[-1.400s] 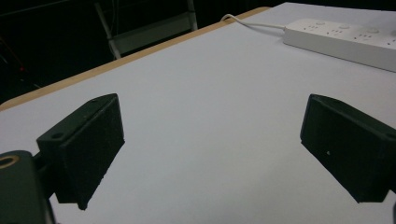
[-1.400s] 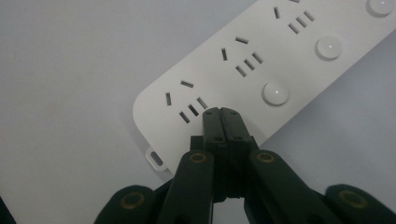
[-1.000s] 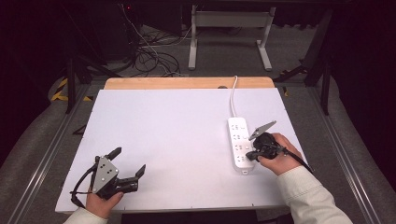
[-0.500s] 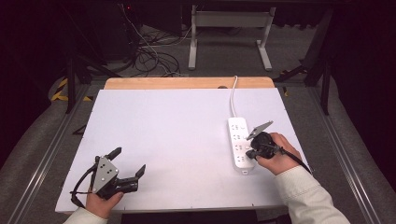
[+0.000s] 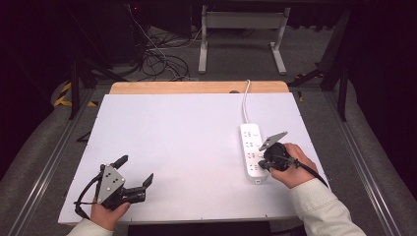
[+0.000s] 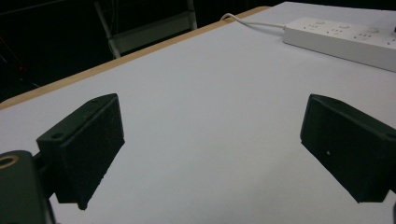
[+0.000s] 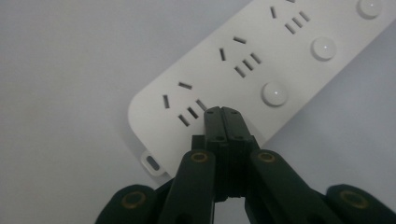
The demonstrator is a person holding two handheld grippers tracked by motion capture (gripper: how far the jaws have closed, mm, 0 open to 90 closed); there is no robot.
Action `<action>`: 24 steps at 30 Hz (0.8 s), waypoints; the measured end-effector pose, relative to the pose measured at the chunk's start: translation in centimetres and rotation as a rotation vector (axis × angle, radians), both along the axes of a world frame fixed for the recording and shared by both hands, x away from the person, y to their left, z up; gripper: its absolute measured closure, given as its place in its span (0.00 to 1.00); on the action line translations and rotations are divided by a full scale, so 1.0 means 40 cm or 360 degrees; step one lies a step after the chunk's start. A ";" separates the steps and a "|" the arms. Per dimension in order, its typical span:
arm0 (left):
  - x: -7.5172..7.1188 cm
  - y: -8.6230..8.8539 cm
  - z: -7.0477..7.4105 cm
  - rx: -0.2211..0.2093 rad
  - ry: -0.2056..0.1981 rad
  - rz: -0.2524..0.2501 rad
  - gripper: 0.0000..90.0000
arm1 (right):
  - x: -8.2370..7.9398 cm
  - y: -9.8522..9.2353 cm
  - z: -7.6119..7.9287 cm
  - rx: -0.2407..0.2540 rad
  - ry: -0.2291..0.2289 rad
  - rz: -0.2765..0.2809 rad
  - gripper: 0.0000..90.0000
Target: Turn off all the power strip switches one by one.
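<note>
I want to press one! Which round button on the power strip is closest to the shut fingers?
The round button nearest the power strip's rounded end, beside the last sockets. The right gripper's shut tips sit just left of it; the other buttons lie farther along.

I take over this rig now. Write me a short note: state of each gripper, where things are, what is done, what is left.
Left gripper: open, empty, at the near left of the white table.
Right gripper: shut, empty, tips over the near end of the white power strip, beside its nearest round button.
Power strip lies on the table's right side, cable running to the far edge.
Done: nothing visible; no plug in the sockets.
Left: probably pressing that button.
</note>
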State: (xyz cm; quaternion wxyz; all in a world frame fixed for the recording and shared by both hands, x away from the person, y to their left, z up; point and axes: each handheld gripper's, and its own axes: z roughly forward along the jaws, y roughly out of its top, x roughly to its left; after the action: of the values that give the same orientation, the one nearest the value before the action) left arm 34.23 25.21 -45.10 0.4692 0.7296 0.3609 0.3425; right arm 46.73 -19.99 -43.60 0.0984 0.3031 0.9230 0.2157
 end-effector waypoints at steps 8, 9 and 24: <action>-0.002 0.001 0.001 -0.0006 -0.0003 0.0006 0.08 | 0.005 -0.014 -0.008 0.0108 0.0003 -0.0042 1.00; -0.001 0.003 0.001 0.0000 -0.0006 0.0007 0.08 | 0.005 -0.017 -0.009 0.0121 0.0004 -0.0048 1.00; 0.001 0.000 0.001 0.0001 -0.0004 0.0007 0.08 | 0.001 -0.029 0.036 0.0337 -0.0127 -0.0030 1.00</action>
State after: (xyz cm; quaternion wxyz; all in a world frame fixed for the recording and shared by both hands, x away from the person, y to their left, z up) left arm 34.27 25.23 -45.05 0.4686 0.7286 0.3616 0.3446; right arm 46.76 -21.16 -42.18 0.1045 0.3115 0.8875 0.3232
